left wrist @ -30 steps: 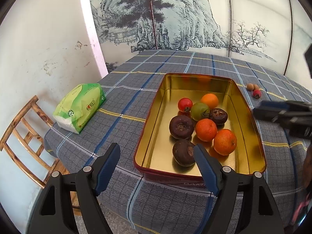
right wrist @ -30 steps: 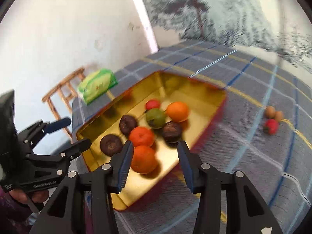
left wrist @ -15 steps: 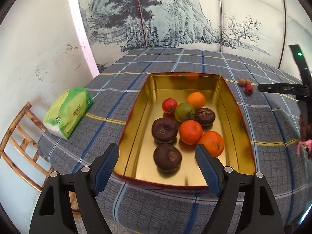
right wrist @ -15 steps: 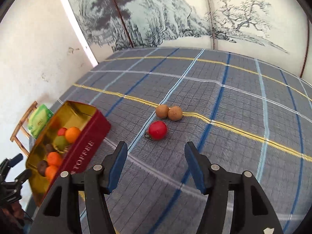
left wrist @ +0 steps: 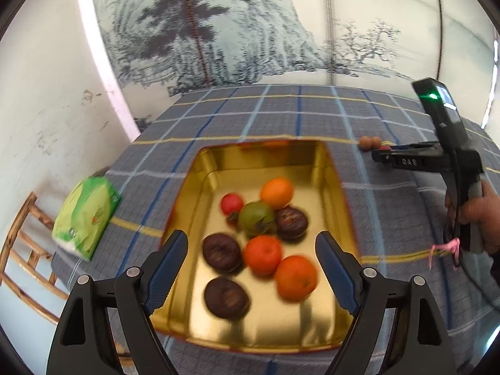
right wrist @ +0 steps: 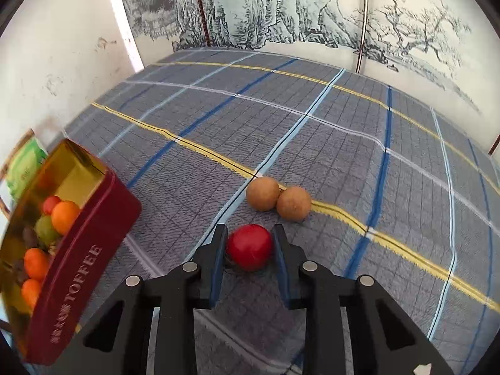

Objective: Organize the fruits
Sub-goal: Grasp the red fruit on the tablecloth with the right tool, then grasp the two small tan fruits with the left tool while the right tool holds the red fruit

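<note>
**Red fruit pinched beside the tin**

My right fingers [right wrist: 249, 245] have closed on the small round red fruit [right wrist: 249, 247], one blue pad pressing each side of it, and it sits low on the grey plaid cloth of the counter [right wrist: 343, 143]. Just beyond it lie two tan, rough-skinned round fruits [right wrist: 278, 198], touching each other and resting on a yellow stripe of the cloth, near the red one but clear of my pads.

To the left stands the rectangular metal tin, gold inside and dark red outside [right wrist: 90, 250] (the side reads TOFFEE), well apart from what I grip.

My left fingers [left wrist: 251, 261] hang spread wide above the near end of that tin and are spreading further, with nothing pressed between them. Inside the tin are three orange citrus fruits [left wrist: 295, 278], three dark brown wrinkled round fruits [left wrist: 226, 293], a green fruit [left wrist: 256, 217] and a small red tomato-like fruit [left wrist: 232, 203], bunched together on the gold floor.

From the left view my right hand [left wrist: 479, 215] shows at the far right, holding its black handle. A green plastic packet [left wrist: 86, 215] lies at the counter's left edge, beside a wooden chair back [left wrist: 18, 250].
</note>
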